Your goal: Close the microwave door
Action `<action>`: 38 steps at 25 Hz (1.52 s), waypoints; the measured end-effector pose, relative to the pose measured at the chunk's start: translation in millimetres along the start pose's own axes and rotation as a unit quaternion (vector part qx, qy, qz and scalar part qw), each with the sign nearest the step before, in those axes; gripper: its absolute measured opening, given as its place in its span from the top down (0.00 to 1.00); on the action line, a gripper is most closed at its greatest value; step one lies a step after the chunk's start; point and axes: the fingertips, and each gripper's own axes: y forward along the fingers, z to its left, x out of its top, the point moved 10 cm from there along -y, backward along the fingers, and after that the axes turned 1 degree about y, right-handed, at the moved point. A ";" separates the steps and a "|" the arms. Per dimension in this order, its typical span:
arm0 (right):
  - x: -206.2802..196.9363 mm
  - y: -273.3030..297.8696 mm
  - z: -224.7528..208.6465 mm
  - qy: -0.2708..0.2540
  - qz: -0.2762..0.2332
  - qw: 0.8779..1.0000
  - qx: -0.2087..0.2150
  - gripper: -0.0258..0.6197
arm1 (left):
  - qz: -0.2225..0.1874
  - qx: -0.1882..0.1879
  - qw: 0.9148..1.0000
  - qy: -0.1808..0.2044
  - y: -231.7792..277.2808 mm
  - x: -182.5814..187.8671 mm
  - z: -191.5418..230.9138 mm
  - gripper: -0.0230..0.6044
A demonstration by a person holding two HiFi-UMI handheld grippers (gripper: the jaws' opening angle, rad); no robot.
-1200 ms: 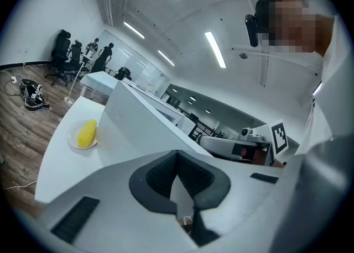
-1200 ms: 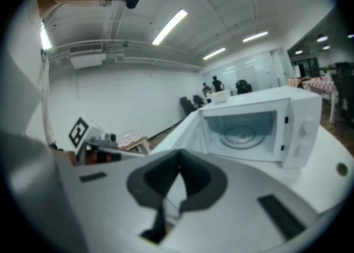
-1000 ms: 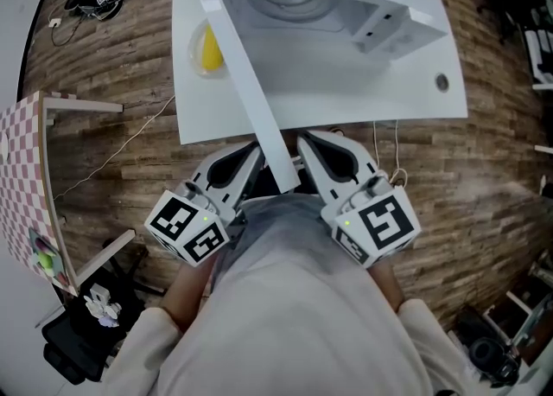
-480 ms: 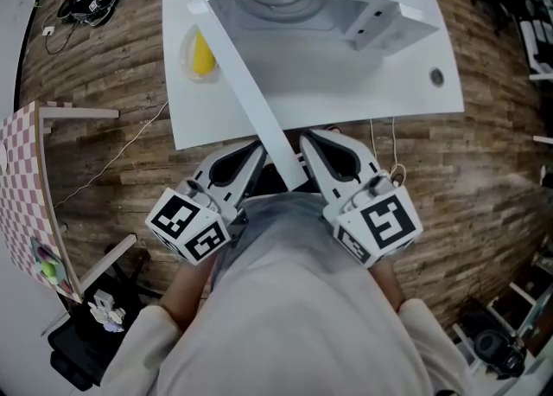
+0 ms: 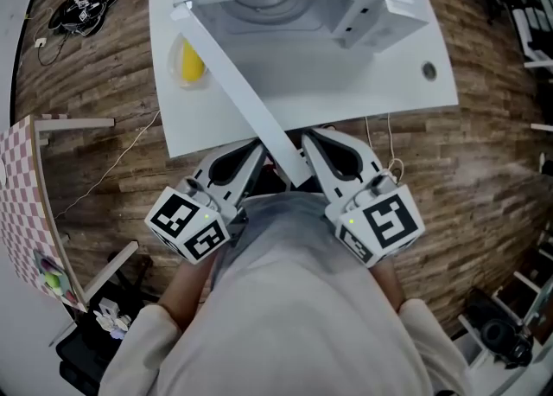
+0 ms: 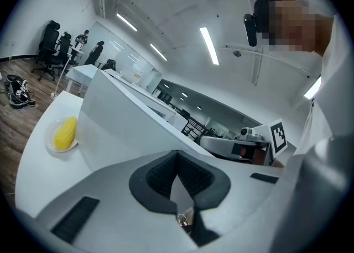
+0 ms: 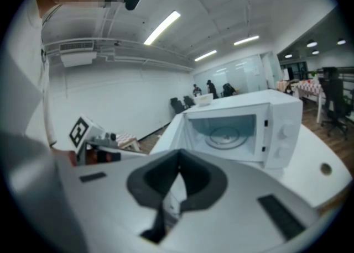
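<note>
The white microwave [image 5: 294,5] stands on a white table [image 5: 389,92] with its cavity and glass turntable showing [image 7: 227,133]. Its open door [image 5: 238,92] swings out towards me, and its free end reaches between my two grippers. My left gripper [image 5: 256,154] sits just left of that end, shut with nothing in it. My right gripper [image 5: 304,140] sits just right of it, also shut and empty. In the left gripper view the door's outer face [image 6: 127,130] rises close ahead. I cannot tell whether either gripper touches the door.
A plate with a yellow corn cob [image 5: 190,61] lies on the table left of the door. A cable hole [image 5: 429,69] is at the table's right. A checkered stand [image 5: 22,187] and cables [image 5: 78,9] are on the wooden floor to the left.
The table and microwave have drifted a little left and up in the head view. Both grippers keep their places beside the door's free end, and the door stays open.
</note>
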 end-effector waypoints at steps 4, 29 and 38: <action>1.4 -2.4 -6.0 0.002 -0.002 1.000 -0.006 0.93 | 0.003 -0.006 1.000 0.001 8.1 1.7 -0.5 0.94; 6.0 -14.4 -26.6 0.015 -0.008 1.000 -0.026 0.93 | 0.014 -0.024 1.000 0.005 36.0 9.7 -4.3 0.94; 9.3 -10.7 -27.0 0.017 -0.011 1.000 -0.022 0.93 | 0.015 -0.026 1.000 0.003 39.4 11.2 -2.5 0.94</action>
